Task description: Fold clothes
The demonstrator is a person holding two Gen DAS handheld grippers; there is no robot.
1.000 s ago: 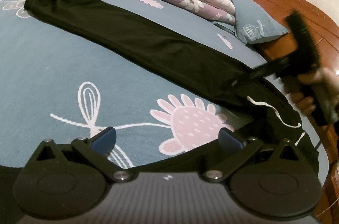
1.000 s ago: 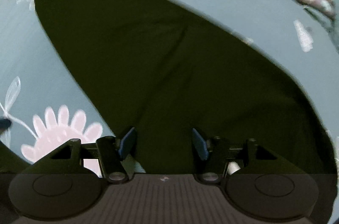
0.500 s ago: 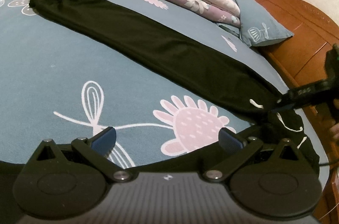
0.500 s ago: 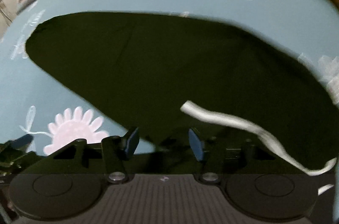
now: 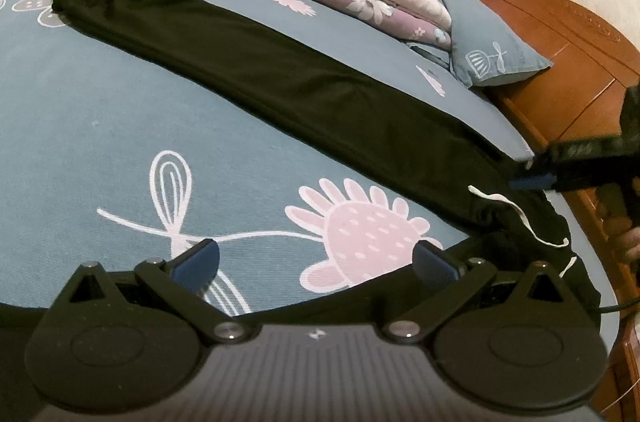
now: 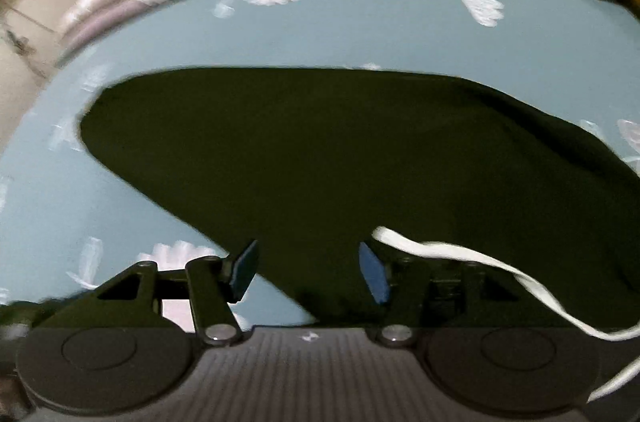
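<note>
On bed [image 5: 80, 126]: black trousers [image 5: 288, 86] laid long and flat, hem far from headboard [image 5: 568, 62], waist end nearest it, white drawstring [image 5: 520, 218] loose on waist. Right gripper [image 6: 308, 272] since a second ago slid from mid-leg to waist edge, rolled; jaws narrowed, then reopened a little, now released, cloth lying between the pads but not pinched. Left gripper [image 5: 316, 260] unmoved beside waist, jaws wide, over pink flower print [image 5: 360, 242], grasping nothing. Judgement: fold not begun; right lining up for waist grab.
</note>
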